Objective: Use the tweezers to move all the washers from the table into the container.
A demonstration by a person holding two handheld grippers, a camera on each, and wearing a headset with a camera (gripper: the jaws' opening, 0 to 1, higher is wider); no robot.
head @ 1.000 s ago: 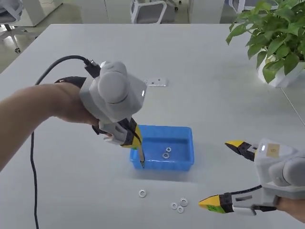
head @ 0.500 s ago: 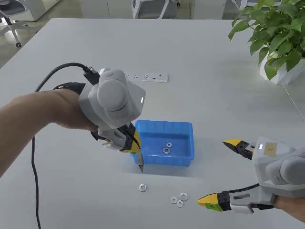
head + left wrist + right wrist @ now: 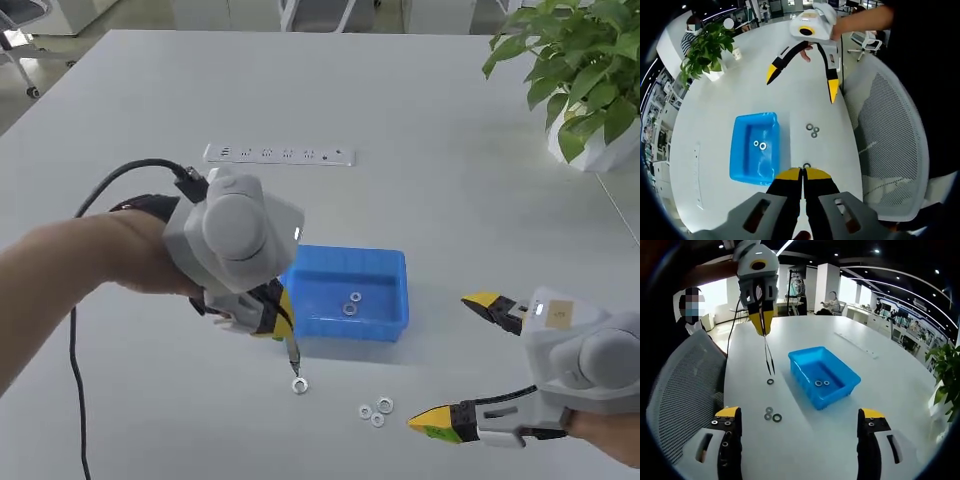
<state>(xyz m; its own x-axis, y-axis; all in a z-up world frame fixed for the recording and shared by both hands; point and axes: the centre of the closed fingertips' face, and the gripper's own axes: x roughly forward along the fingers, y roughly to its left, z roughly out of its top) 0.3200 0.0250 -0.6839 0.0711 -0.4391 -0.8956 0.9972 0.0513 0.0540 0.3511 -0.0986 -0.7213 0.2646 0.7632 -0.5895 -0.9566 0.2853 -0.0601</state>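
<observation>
My left gripper (image 3: 280,318) is pressed together on the tweezers (image 3: 293,358), tips pointing down so they can nip the lone washer (image 3: 300,386) lying on the bench (image 3: 480,200) at lower centre of the head view. My right gripper (image 3: 455,362) waits spread wide at lower right, clear of the three washers (image 3: 375,412) beside it. Two washers (image 3: 351,303) already lie in the blue container (image 3: 350,325). A second ago the tweezer tips were at the container's front wall; now they are down by the lone washer.
</observation>
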